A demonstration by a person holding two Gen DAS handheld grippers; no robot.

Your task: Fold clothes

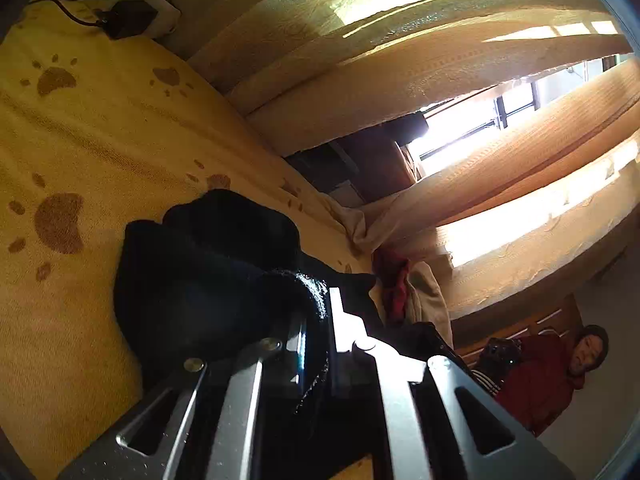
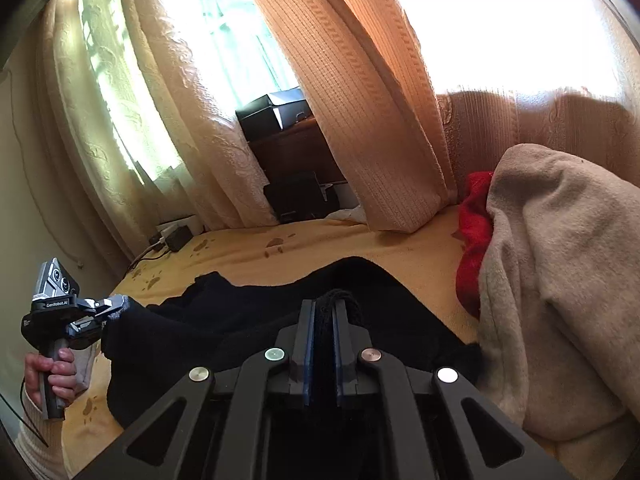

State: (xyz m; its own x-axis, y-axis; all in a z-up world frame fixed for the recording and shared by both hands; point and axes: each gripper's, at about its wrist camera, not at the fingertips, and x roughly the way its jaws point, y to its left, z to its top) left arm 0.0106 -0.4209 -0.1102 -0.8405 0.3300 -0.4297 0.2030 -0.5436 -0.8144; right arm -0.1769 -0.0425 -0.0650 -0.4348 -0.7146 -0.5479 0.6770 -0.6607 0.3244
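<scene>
My right hand-held gripper [image 2: 324, 312] is pinching a fold of the black garment [image 2: 248, 328], its 2 blue-lined fingers [image 2: 306, 344] pressed tight on the knit edge that sticks up between them. My left hand-held gripper [image 1: 320, 320] is clamped on another edge of the same black garment [image 1: 208, 272], with dark fibres caught between its jaws. In the right wrist view I can see that left hand-held gripper [image 2: 116, 306] at the far left, my left hand [image 2: 52, 376] wrapped round its handle, biting the garment's corner. The garment lies spread between the 2 grippers on the bed [image 2: 400, 248], which is covered with a yellow blanket printed with brown paw marks [image 1: 56, 220]. To my right a beige cloth [image 2: 560, 280] is heaped over a red cloth [image 2: 472, 232], both on the bed. Curtains [image 2: 360, 100] hang behind, and a power strip [image 1: 120, 4] with plugged chargers sits at the bed's far corner.
</scene>
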